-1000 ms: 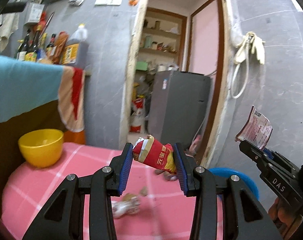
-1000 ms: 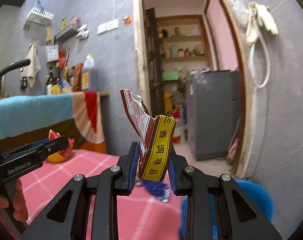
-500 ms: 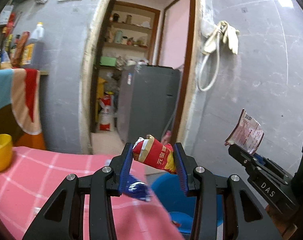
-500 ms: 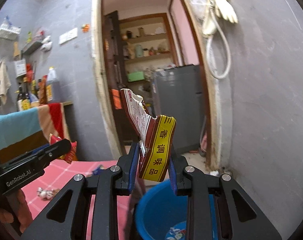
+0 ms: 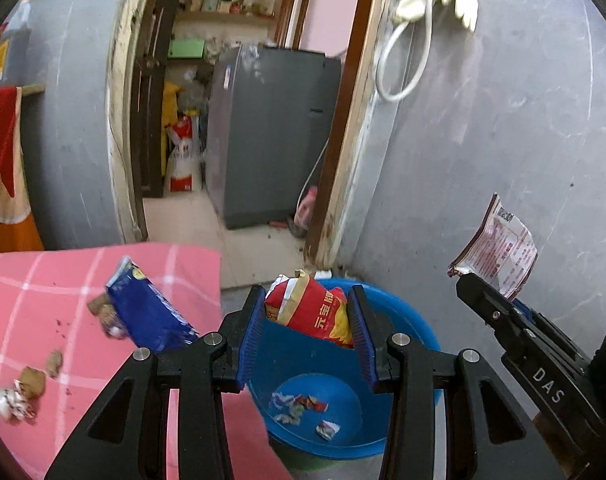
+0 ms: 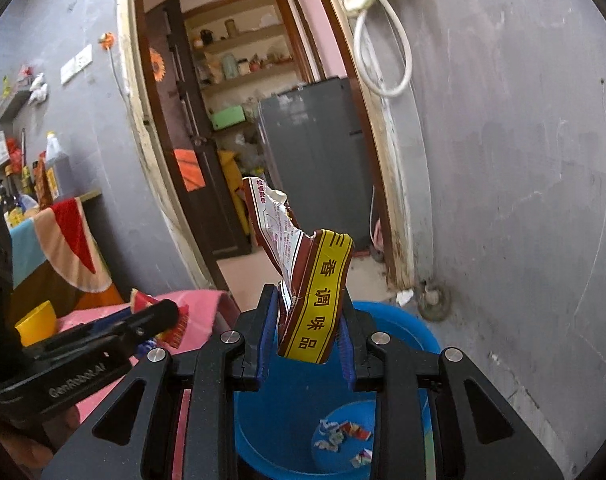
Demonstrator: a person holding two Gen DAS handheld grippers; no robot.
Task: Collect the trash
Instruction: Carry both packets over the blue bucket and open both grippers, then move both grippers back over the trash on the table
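My left gripper (image 5: 307, 312) is shut on a crumpled red snack packet (image 5: 311, 312) and hangs over a blue plastic bin (image 5: 415, 328) with scraps at its bottom. My right gripper (image 6: 307, 320) is shut on a torn brown and yellow seasoning wrapper (image 6: 311, 304), above the same blue bin (image 6: 399, 328). In the left wrist view the right gripper (image 5: 469, 280) shows at the right with the wrapper (image 5: 499, 248) sticking up. In the right wrist view the left gripper (image 6: 171, 312) shows at the left with the red packet (image 6: 175, 330).
A blue snack bag (image 5: 151, 312) and crumbs (image 5: 31, 380) lie on the pink checked table (image 5: 43, 280) left of the bin. A yellow bowl (image 6: 35, 322) stands further back. A grey wall (image 5: 483, 140) rises right behind the bin, with an open doorway (image 5: 231, 120) beside it.
Both grippers have swung right and tilted down, from above the table to above the blue bin, each still holding its wrapper. The bin's inside now shows.
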